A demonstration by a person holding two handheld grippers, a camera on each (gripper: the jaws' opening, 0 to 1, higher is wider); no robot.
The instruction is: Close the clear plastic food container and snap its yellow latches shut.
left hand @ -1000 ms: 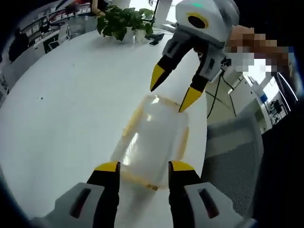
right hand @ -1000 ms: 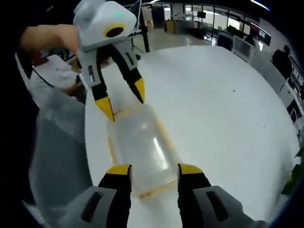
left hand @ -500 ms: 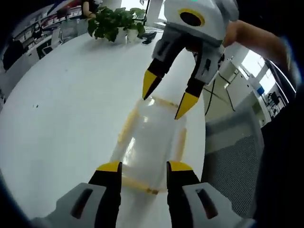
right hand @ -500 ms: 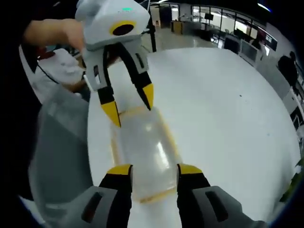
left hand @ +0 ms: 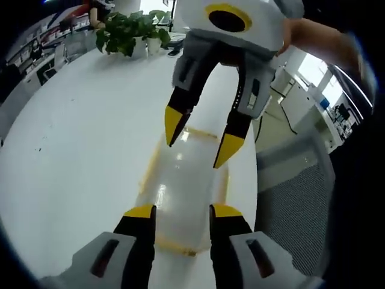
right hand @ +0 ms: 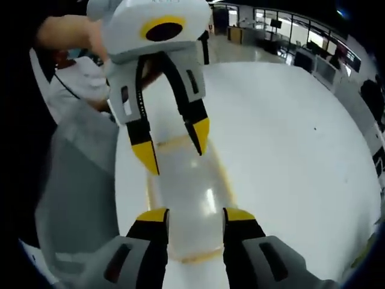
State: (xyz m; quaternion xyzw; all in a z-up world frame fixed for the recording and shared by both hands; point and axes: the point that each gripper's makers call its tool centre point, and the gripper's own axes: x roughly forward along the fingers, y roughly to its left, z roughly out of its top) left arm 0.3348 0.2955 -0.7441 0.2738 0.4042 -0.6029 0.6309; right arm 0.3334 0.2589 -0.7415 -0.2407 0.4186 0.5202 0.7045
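White table (left hand: 72, 138) bears the clear container (left hand: 183, 192); left gripper (left hand: 177, 212) and right gripper (right hand: 195, 215) fingers spread above it, gripping nothing.

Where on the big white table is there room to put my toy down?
The wide bare stretch of white table between the clear container and the potted plant is free; so is the table's far side in the right gripper view. It is crowded over the container, where the left gripper and right gripper face each other, both open.
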